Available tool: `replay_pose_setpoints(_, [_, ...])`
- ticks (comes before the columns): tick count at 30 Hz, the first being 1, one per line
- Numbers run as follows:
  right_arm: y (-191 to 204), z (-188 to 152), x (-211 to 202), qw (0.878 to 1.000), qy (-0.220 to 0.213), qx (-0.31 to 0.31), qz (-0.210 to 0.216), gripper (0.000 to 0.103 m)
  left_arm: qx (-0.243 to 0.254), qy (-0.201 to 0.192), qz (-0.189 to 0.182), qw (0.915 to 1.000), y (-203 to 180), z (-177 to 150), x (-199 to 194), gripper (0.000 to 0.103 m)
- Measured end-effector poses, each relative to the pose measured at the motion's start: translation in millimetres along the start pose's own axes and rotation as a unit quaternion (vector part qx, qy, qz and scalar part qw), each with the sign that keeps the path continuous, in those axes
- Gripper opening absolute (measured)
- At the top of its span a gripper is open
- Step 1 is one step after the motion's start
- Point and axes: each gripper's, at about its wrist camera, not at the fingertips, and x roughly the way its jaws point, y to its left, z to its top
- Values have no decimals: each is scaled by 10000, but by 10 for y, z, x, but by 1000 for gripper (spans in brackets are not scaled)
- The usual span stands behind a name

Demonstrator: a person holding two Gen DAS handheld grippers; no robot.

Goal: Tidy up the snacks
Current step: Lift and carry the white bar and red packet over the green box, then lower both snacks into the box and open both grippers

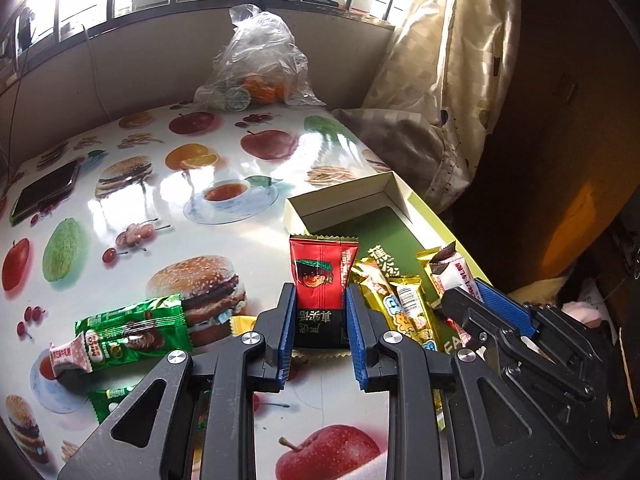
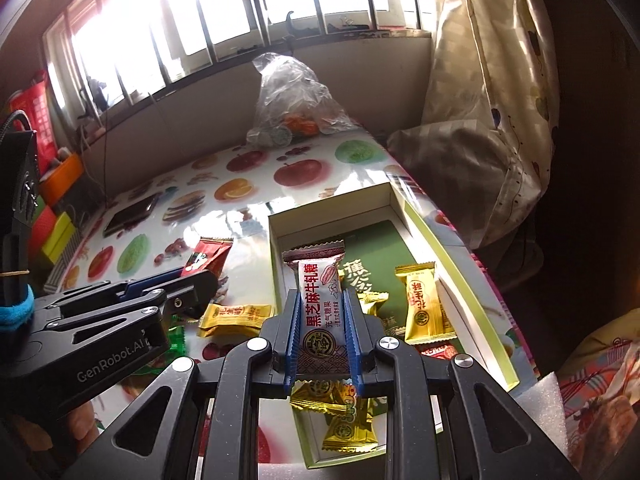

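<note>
Through the left wrist view, the left tool (image 1: 318,300) is clenching a red snack packet (image 1: 322,280) by its lower half, the packet's crimped top standing above the counter (image 1: 160,200) just beside the near corner of the open cardboard box (image 1: 296,212). The right tool (image 1: 486,300) is showing at the right edge, over the box, with a white and red wrapper poking out ahead of it. 1 green packet (image 1: 132,328) and a small white candy (image 1: 72,354) are lying loose on the counter to the left, and gold bars (image 1: 404,304) are already sitting in the box. Through the right wrist view, the right tool (image 2: 322,326) is gripping a white sesame nougat bar (image 2: 320,304) around its middle, holding it above the box interior, where several gold candies (image 2: 422,300) are resting. Both held wrappers are looking light, thin and crinkly, likely slippery on the foil, so pinching across the flat filled body, not the crimped ends, is probably giving the surest hold; hard squeezing could crush the contents. Only the left view is showing the green packet and white candy waiting on the counter; only the right view is showing the box's near end, a yellow candy (image 2: 236,318) outside the box, and the left tool (image 2: 188,292) from the side.
</note>
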Motion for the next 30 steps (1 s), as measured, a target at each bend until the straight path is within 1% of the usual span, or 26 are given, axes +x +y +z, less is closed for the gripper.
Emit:
replay_pose_setpoints(3, [-74,-5,11,10000,24,56,-66,20,50,31,-46,10000,-56,41,71,25])
replay_pose_setpoints(7, [-158,-52,54,9997,99,134,-175,20,72,163,-306,9994,-115,89,188,25])
replay_pose_setpoints(9, [-183,-77,84,9995,150,139,-235,20,178,235,-210,9993,-159,105,250,25])
replay_pose_setpoints(13, [-250,-115,157,9989,272,182,-322,20,277,251,-271,9989,-210,138,327,25])
replay_pose_setpoints(23, [-407,-184,280,9973,454,214,-537,20,367,506,-227,9978,-284,176,597,25])
replay_pose_setpoints(28, [-449,-198,338,9966,516,181,-618,20,394,601,-175,9973,-299,185,690,25])
replay_pose_setpoints(30, [-465,-202,361,9961,549,164,-666,20,428,583,-131,9973,-316,195,699,25])
